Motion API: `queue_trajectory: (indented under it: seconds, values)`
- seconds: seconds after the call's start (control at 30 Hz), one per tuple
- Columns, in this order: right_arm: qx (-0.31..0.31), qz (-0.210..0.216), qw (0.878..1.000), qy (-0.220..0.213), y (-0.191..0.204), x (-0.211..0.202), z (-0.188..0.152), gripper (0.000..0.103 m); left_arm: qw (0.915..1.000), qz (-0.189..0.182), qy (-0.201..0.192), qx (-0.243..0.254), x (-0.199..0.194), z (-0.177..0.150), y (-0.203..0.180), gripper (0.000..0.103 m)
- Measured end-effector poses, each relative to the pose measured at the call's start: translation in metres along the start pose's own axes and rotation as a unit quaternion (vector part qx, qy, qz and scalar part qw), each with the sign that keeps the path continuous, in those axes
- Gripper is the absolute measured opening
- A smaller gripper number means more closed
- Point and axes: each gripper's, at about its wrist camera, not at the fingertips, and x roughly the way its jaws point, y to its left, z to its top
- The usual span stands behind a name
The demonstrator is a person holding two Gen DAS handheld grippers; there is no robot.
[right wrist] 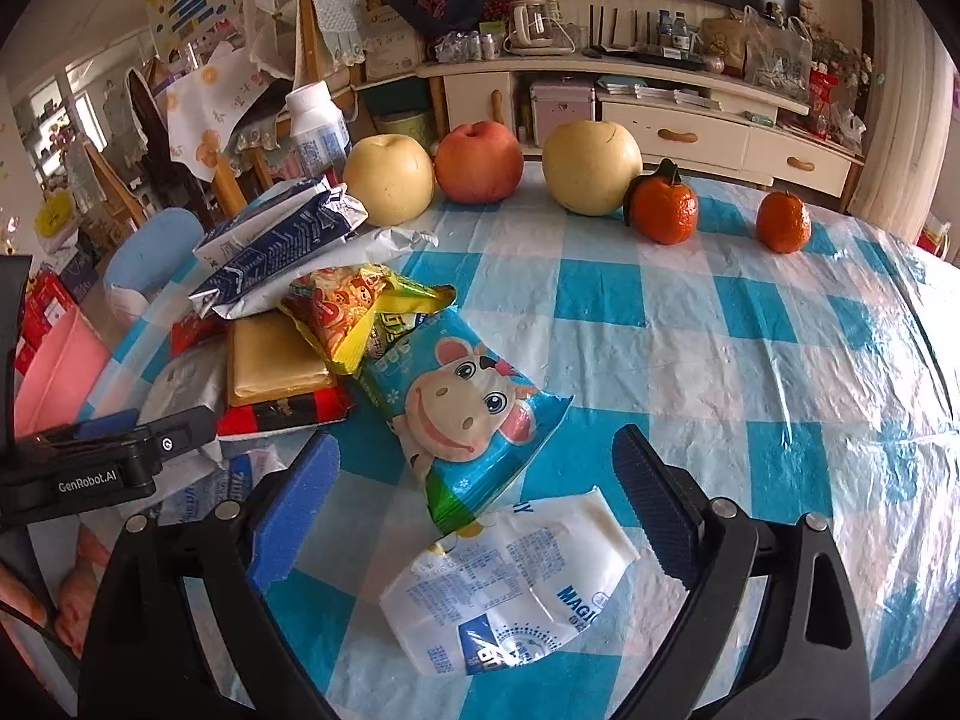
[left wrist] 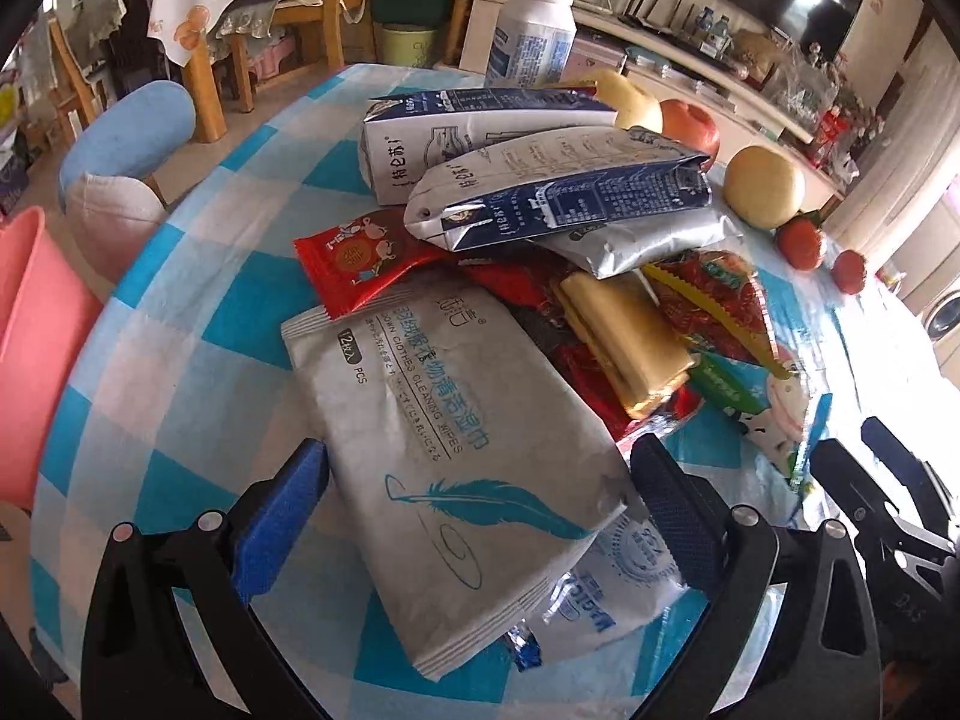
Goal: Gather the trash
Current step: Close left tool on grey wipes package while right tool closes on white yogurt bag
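Your left gripper [left wrist: 477, 501] stood spread wide, its blue pads either side of the grey wet-wipes pack [left wrist: 444, 450], with daylight showing between pad and pack on both sides, so nothing was pinched. That pack lay flat on the blue-and-white checked tablecloth [left wrist: 180, 324], its near end overlapping a crumpled white-and-blue wrapper [left wrist: 606, 594] at about 5 o'clock.

Your right gripper [right wrist: 477, 501] was spread too, jaws gaping over the same white-and-blue wrapper [right wrist: 510, 594] lying directly below and between the fingers, not gripped. Just beyond it, at 12 o'clock from your fingertips, the blue cartoon-cow snack bag [right wrist: 468, 414] lay open-mouthed on the cloth.

Farther on, the trash pile thickened: a tan flat packet [right wrist: 270, 360] on a red-and-black wrapper [right wrist: 288, 414], a yellow-and-red snack bag [right wrist: 348, 306] draped over them, and at 10 o'clock two flattened milk cartons [right wrist: 276, 240] stacked crosswise. In your left view, a red mouse-print sachet [left wrist: 354, 258] poked out from under the cartons.

At the far edge of the table ran the fruit: a pale pear [right wrist: 390, 180], a red apple [right wrist: 480, 162], a second pear [right wrist: 591, 168], then two tangerines [right wrist: 666, 207] toward 1 o'clock. A white pill bottle [right wrist: 315, 132] stood upright at 11. Off the table's left edge, at 9 o'clock, sat the pink bin [left wrist: 30, 348].
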Motion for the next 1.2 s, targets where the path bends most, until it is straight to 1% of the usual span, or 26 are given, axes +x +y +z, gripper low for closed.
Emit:
queue_trajectory:
  seconds: [0.03,0.13,0.23,0.3,0.4,0.5,0.57,0.7,0.77,1.03,1.07,1.13,1.2]
  values:
    - [0.001,-0.002,1.000,0.008,-0.002,0.002,-0.001,0.093,1.0000,0.008,0.001,0.004,0.001,0.001,0.000,0.099]
    - [0.006,-0.004,1.000,0.021,-0.006,-0.001,-0.004,0.093,0.9997,0.012,-0.007,0.018,0.000,-0.001,0.000,0.099]
    - [-0.008,0.002,1.000,0.026,-0.004,-0.008,-0.012,0.093,0.9996,0.014,-0.011,0.023,-0.001,-0.003,0.000,0.099]
    - [-0.019,-0.006,0.999,0.040,-0.004,-0.007,-0.021,0.093,0.9996,0.014,-0.012,0.021,0.000,-0.005,0.003,0.099]
    - [-0.029,0.002,0.998,0.063,-0.005,-0.002,-0.035,0.093,0.9996,0.015,-0.007,0.024,0.000,-0.009,0.006,0.099]
    - [-0.035,0.014,0.997,0.073,-0.007,-0.001,-0.044,0.093,0.9994,0.014,0.000,0.033,0.002,-0.011,0.010,0.099]
    - [-0.041,0.011,0.996,0.079,-0.007,0.001,-0.048,0.093,0.9989,0.017,0.009,0.042,0.004,-0.013,0.013,0.099]
    - [-0.040,0.020,0.996,0.077,-0.006,0.002,-0.048,0.093,0.9969,0.035,0.034,0.061,0.010,-0.016,0.019,0.099]
    - [-0.042,0.020,0.996,0.077,-0.006,0.002,-0.047,0.093,0.9960,0.046,0.038,0.066,0.011,-0.018,0.021,0.099]
    - [-0.038,0.032,0.996,0.069,-0.002,-0.001,-0.043,0.092,0.9982,0.027,0.026,0.048,0.007,-0.018,0.026,0.099]
    - [-0.036,0.033,0.996,0.068,-0.003,-0.001,-0.043,0.088,0.9981,0.029,0.024,0.049,0.007,-0.019,0.025,0.099]
    - [-0.033,0.034,0.996,0.070,-0.003,-0.001,-0.043,0.087,0.9976,0.043,0.014,0.051,0.007,-0.019,0.025,0.099]
    - [-0.032,0.033,0.996,0.071,-0.004,-0.001,-0.043,0.087,0.9979,0.046,0.008,0.045,0.008,-0.017,0.027,0.098]
